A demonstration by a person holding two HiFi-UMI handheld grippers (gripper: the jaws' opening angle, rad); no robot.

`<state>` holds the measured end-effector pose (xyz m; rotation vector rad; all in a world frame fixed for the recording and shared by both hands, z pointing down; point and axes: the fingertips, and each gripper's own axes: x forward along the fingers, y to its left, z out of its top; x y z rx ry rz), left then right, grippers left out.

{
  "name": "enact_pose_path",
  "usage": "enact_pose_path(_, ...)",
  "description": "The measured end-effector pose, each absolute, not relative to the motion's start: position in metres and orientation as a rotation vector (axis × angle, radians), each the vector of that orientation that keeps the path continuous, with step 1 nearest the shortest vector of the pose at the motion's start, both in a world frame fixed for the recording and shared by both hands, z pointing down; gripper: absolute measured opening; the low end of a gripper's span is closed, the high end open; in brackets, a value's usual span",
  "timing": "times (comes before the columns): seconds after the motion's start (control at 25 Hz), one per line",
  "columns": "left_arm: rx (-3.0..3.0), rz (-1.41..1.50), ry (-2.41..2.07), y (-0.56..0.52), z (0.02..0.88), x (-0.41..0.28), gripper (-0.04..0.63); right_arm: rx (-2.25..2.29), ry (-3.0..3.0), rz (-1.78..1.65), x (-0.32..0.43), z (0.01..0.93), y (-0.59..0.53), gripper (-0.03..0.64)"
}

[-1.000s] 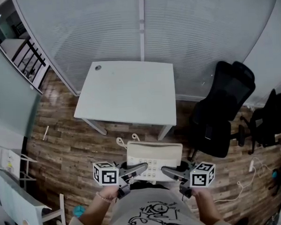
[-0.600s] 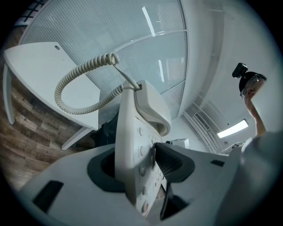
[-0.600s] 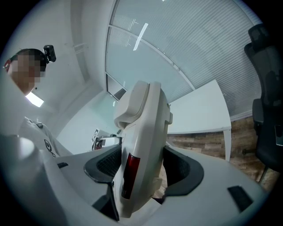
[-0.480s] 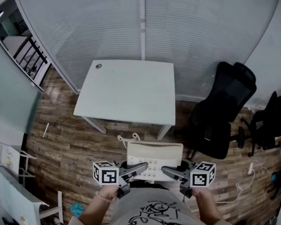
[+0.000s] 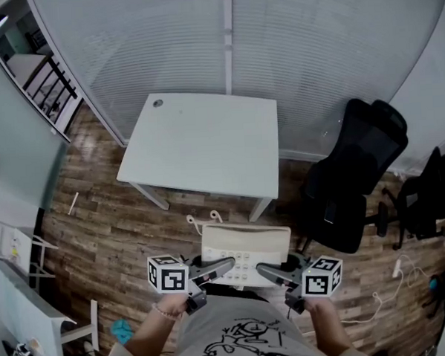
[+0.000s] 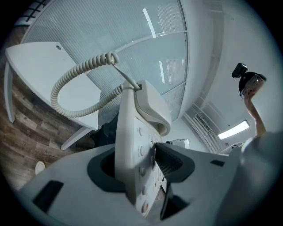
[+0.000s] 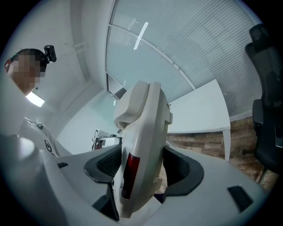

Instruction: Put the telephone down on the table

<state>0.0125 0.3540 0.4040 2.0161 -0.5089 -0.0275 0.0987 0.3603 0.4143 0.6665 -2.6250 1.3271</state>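
Observation:
A beige desk telephone (image 5: 245,248) hangs in the air over the wooden floor, close to my body and short of the white table (image 5: 206,148). My left gripper (image 5: 224,266) is shut on its left edge and my right gripper (image 5: 264,268) is shut on its right edge. In the left gripper view the telephone (image 6: 135,132) stands on edge between the jaws, with its handset (image 6: 152,106) in the cradle and its coiled cord (image 6: 73,81) looping out. In the right gripper view the telephone (image 7: 143,132) fills the gap between both pads, and a dark red strip shows on its side.
A black office chair (image 5: 353,178) stands right of the table, with a second dark chair (image 5: 424,193) further right. Frosted glass panels (image 5: 223,39) run behind the table. White cables (image 5: 395,276) lie on the floor at right, and white furniture (image 5: 20,296) stands at left.

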Motion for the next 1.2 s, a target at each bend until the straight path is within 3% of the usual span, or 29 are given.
enact_pose_path(1.2,2.007,-0.023,-0.449,0.223,0.411,-0.041,0.202,0.726,-2.603,1.342,0.045,0.419,0.233,0.307)
